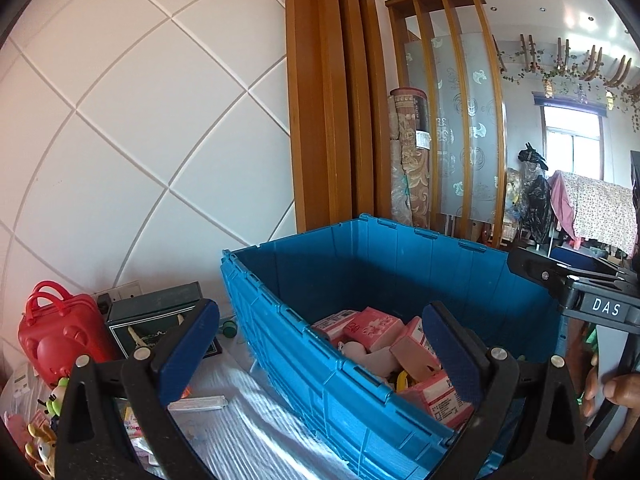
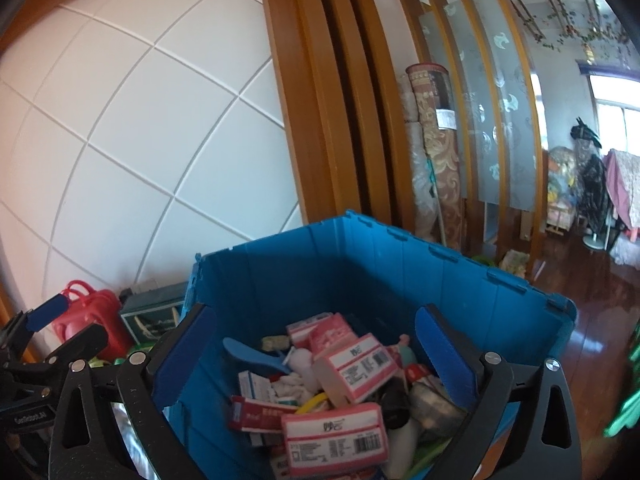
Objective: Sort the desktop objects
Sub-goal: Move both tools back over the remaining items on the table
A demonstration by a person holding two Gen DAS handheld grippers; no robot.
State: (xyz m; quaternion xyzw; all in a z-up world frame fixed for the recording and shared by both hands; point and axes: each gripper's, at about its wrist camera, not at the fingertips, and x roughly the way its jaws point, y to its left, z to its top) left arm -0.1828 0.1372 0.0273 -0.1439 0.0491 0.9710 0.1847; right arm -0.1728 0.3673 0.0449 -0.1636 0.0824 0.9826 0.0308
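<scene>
Straight ahead of my left hand-held gripper [image 1: 320,364], the near rim of the blue crate [image 1: 288,280] is crossing the gap between its fingers. I am seeing those fingers spread wide and gripping nothing, the left blue pad [image 1: 188,348] hanging over the bench [image 1: 248,432] and the right pad over the crate's contents. Pink tissue packs [image 1: 378,328] are lying jumbled inside the crate, just beyond that right pad. Off to the left of this hand-held gripper, a red toy suitcase [image 1: 60,336] is standing against the white panelled wall [image 1: 140,120], with a dark green box [image 1: 160,320] just beside it. A small white stick-shaped object [image 1: 198,403] is lying on the bench's pale cloth below the left pad. Small toy figures [image 1: 44,432] are crowding the far left edge, too small for me to name.

My right hand-held gripper [image 2: 316,360] is hovering above the open crate, fingers likewise spread and carrying nothing. Directly between its pads I am looking down on a heap: a pink barcoded pack [image 2: 334,436] nearest me, a second pink pack [image 2: 356,364] tilted behind it, and a blue scoop-like handle [image 2: 252,358] toward the left pad. Other items in the heap are too blurred to identify. Far to the left of this hand-held gripper, the left one is showing at the edge of the view. Behind the crate, a rolled carpet [image 2: 436,152] is leaning against the wooden divider [image 2: 328,100].
</scene>
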